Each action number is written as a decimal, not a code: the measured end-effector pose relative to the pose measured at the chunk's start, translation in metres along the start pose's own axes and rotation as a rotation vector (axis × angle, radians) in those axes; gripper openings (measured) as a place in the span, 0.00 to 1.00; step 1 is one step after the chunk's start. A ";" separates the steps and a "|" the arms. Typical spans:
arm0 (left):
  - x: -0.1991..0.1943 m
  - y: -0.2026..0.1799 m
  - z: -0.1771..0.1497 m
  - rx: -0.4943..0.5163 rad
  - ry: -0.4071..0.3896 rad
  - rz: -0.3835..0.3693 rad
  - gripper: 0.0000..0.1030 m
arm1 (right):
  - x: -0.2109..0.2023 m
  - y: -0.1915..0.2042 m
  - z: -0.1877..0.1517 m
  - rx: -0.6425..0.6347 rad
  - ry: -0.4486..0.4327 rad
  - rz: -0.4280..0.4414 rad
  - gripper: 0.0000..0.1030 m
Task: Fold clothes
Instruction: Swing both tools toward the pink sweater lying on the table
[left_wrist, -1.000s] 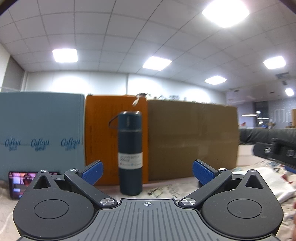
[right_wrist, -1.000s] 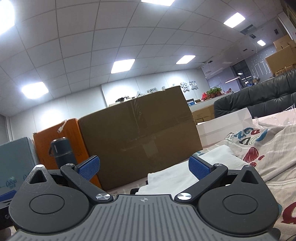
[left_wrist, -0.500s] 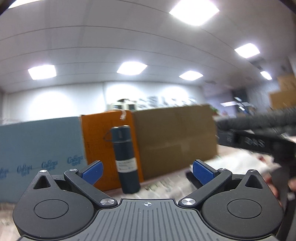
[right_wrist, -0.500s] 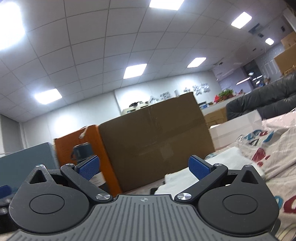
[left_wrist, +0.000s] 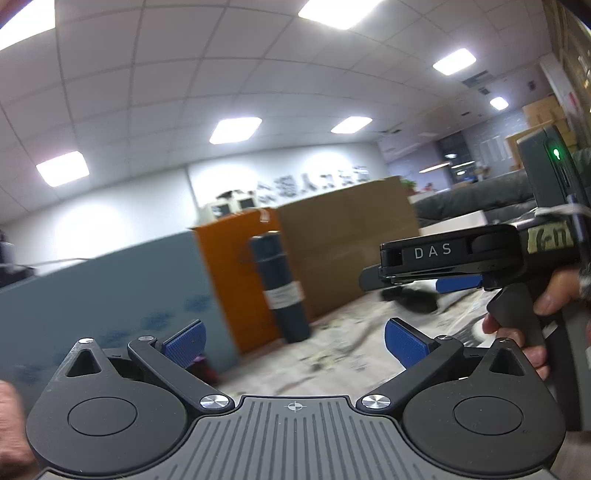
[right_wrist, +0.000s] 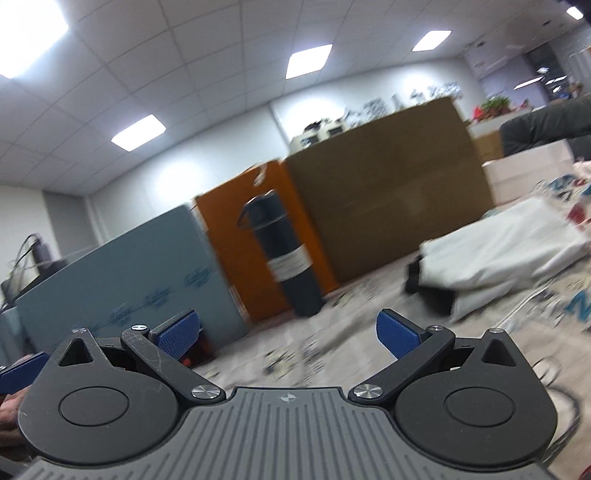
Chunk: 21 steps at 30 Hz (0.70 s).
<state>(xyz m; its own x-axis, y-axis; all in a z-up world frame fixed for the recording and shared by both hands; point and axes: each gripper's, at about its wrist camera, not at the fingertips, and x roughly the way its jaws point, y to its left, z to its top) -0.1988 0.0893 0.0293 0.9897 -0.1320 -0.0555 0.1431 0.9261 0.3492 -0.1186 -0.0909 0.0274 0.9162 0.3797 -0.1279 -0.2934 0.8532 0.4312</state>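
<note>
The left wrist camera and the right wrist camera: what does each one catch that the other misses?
Only the left wrist view shows the other handheld gripper marked DAS and the hand holding its grip. Only the right wrist view shows the folded white clothes on the printed table cover. Both show the dark flask, the orange box, the brown cardboard box, and open jaws holding nothing.

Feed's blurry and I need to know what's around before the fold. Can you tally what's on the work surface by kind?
Boxes: 3, namely blue-grey box, orange box, brown cardboard box
Flasks: 1, the dark flask
Garments: 2, the white garment on a dark garment
Grippers: 2, left gripper and right gripper, both open
Total: 8
</note>
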 end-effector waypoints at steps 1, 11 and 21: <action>-0.005 0.006 -0.002 0.008 -0.001 0.028 1.00 | 0.002 0.009 -0.003 -0.006 0.016 0.022 1.00; -0.054 0.112 -0.020 -0.035 0.073 0.424 1.00 | 0.028 0.104 -0.036 -0.158 0.174 0.259 1.00; -0.146 0.264 -0.025 -0.609 -0.153 0.923 1.00 | 0.053 0.181 -0.057 -0.235 0.278 0.465 1.00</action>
<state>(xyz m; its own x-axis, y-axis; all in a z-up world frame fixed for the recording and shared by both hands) -0.3053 0.3618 0.1058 0.7111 0.6929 0.1193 -0.6324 0.7044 -0.3222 -0.1390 0.1039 0.0476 0.5802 0.7854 -0.2156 -0.7291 0.6188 0.2924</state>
